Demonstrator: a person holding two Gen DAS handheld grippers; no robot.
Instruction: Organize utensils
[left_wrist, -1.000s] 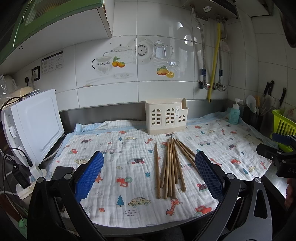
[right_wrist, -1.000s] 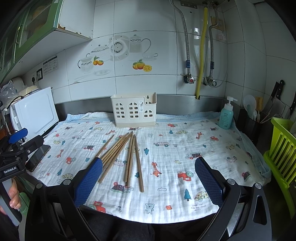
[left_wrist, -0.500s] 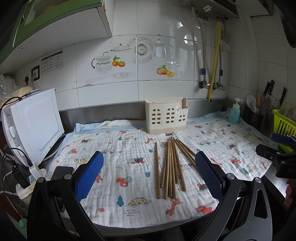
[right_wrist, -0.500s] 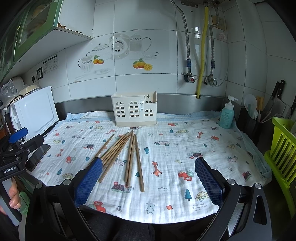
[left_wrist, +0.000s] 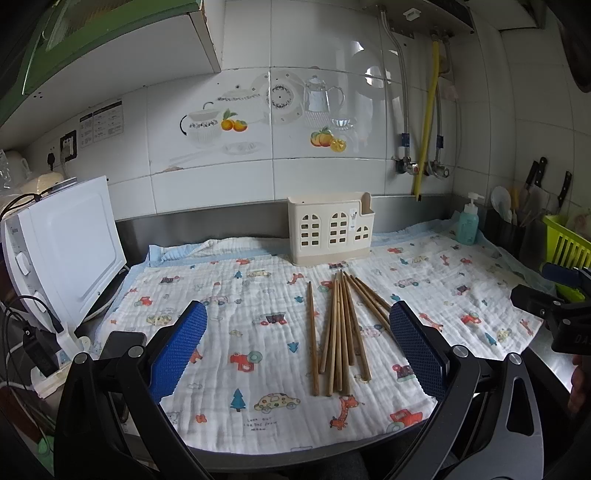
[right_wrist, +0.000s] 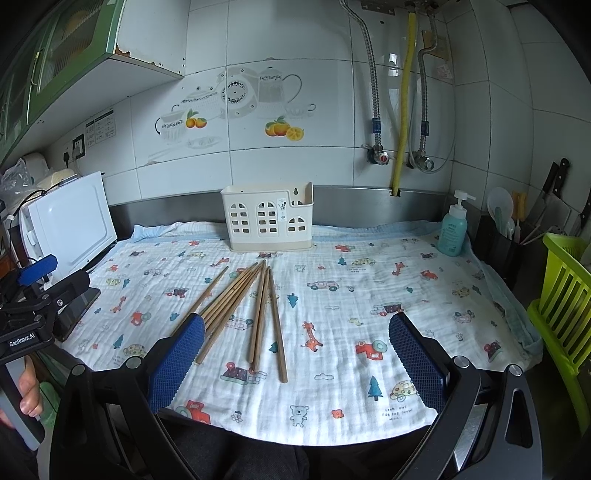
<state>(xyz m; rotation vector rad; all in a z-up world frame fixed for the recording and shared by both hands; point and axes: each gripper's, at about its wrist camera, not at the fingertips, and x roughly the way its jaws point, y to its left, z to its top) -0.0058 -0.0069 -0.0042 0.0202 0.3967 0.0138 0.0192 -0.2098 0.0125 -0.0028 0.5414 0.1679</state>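
Chopsticks (left_wrist: 338, 332) before caddy (left_wrist: 330, 233), unobstructed

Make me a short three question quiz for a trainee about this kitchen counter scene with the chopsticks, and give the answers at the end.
1. True or false: the brown wooden chopsticks already stand inside the cream plastic utensil holder with arched window cutouts.
2. Multiple choice: the patterned white cloth bears prints of A) cars and giraffes, B) flowers, C) stripes.
3. Fill in: the left gripper and the right gripper both have their jaws ____ and hold nothing.

Key:
1. False; they lie loose on the cloth in front of the holder.
2. A.
3. Open.
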